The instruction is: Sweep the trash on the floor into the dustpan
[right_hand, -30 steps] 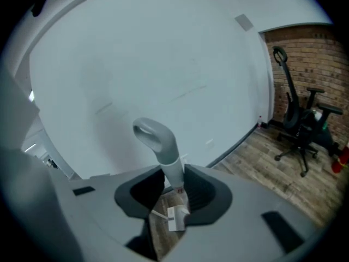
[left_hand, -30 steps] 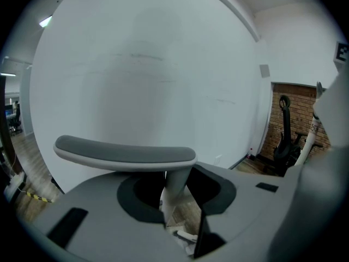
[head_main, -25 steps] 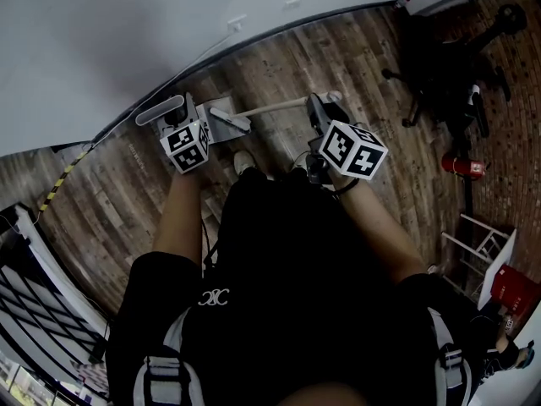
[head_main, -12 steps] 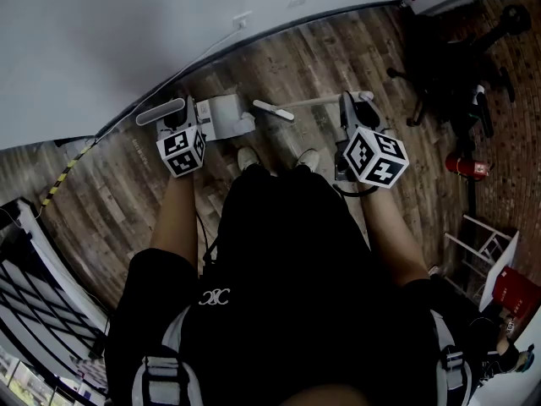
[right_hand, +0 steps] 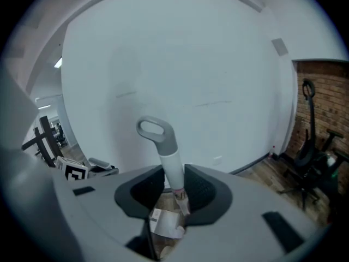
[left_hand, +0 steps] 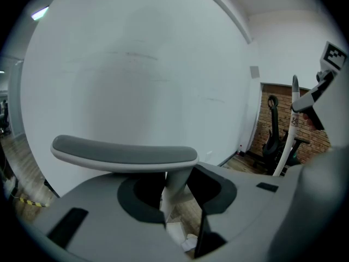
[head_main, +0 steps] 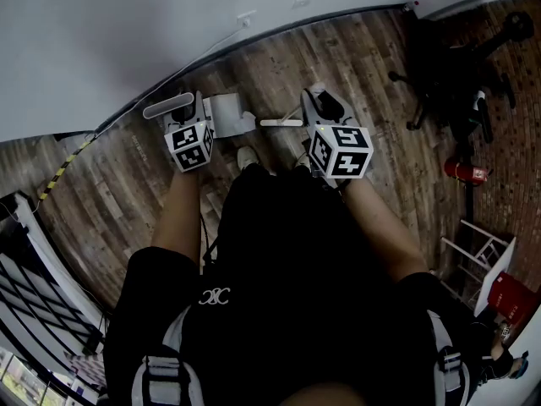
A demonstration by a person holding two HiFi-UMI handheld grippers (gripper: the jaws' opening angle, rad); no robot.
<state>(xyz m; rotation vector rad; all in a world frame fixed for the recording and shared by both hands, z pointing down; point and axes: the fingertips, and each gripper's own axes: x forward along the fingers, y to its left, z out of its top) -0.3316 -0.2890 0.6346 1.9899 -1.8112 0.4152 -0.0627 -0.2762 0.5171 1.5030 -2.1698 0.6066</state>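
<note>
In the head view my left gripper is shut on the upright stem of the white dustpan, whose pan rests on the wooden floor by the wall. The left gripper view shows the grey handle bar across the top and the stem between my left gripper's jaws. My right gripper is shut on the broom. Its loop-ended handle rises between the jaws of my right gripper. The broom's lower end lies just right of the pan. White crumpled paper lies on the floor below.
A white wall runs along the far side of the floor. Black exercise equipment and a red extinguisher stand at the right, with a red box lower right. My shoes are just behind the dustpan.
My right gripper swung out to the right, then back left toward the dustpan, bringing the broom's lower end close to the pan. The left gripper and dustpan barely moved.
</note>
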